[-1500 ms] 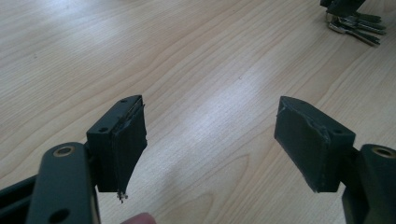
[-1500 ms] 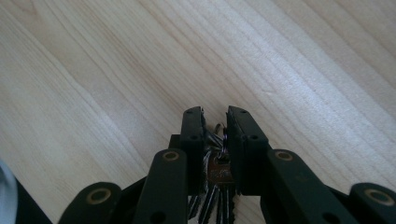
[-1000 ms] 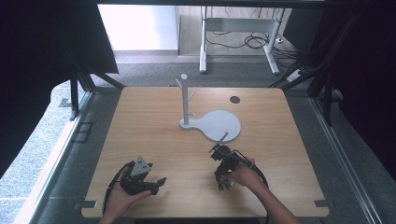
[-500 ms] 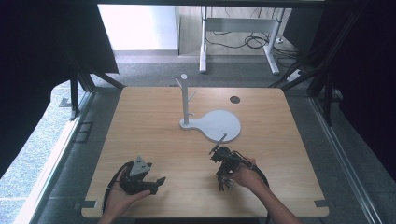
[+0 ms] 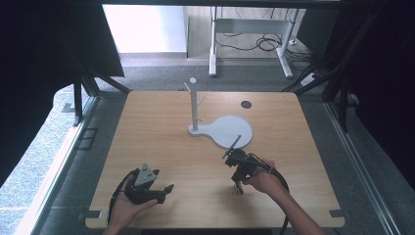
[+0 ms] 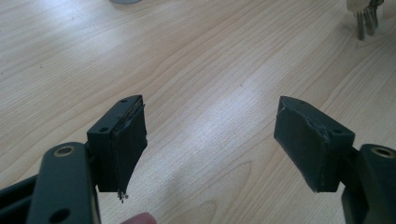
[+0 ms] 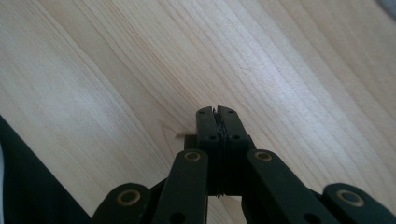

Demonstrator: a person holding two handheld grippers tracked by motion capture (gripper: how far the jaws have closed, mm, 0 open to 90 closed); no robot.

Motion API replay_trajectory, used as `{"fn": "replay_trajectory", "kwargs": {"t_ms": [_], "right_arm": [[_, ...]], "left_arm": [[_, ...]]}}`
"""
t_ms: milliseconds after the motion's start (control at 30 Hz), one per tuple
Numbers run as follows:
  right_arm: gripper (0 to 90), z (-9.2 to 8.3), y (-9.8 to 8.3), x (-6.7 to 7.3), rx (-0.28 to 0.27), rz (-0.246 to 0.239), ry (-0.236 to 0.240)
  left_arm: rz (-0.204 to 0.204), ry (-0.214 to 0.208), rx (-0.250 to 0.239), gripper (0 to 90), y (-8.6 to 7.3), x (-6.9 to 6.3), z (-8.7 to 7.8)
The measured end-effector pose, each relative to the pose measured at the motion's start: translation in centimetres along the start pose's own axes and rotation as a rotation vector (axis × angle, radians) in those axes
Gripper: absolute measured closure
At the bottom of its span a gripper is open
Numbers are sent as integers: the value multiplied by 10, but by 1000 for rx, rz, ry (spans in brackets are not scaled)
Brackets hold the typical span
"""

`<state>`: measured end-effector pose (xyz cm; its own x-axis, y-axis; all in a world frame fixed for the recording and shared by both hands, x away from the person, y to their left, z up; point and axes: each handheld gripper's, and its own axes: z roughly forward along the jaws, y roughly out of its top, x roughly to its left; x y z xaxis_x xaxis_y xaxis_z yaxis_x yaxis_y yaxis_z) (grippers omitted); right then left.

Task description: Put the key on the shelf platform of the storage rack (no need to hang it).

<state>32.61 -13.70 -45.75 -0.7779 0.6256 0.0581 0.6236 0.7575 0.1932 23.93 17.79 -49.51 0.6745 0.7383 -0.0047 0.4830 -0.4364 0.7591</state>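
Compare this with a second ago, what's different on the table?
Almost nothing changed. The right gripper holds its place near the white round-based peg stand, fingers closed. The left gripper stays open near the front edge. The stand on the light wooden table has not moved.

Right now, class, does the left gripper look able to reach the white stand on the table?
Probably yes. The left gripper is open, and bare table lies between it and the white stand farther back; nothing stands in the way. The person would have to stretch forward.
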Motion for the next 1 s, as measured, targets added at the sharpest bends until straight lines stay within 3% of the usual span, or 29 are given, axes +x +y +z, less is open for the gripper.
{"fn": "replay_trajectory", "kwargs": {"t_ms": [500,1000], "right_arm": [[899,-29,1,-12,-57,1,2],[899,-36,3,-22,-79,22,0]], "left_arm": [[5,-6,10,255,0,-4,4],[26,-23,29,255,1,-11,9]]}}
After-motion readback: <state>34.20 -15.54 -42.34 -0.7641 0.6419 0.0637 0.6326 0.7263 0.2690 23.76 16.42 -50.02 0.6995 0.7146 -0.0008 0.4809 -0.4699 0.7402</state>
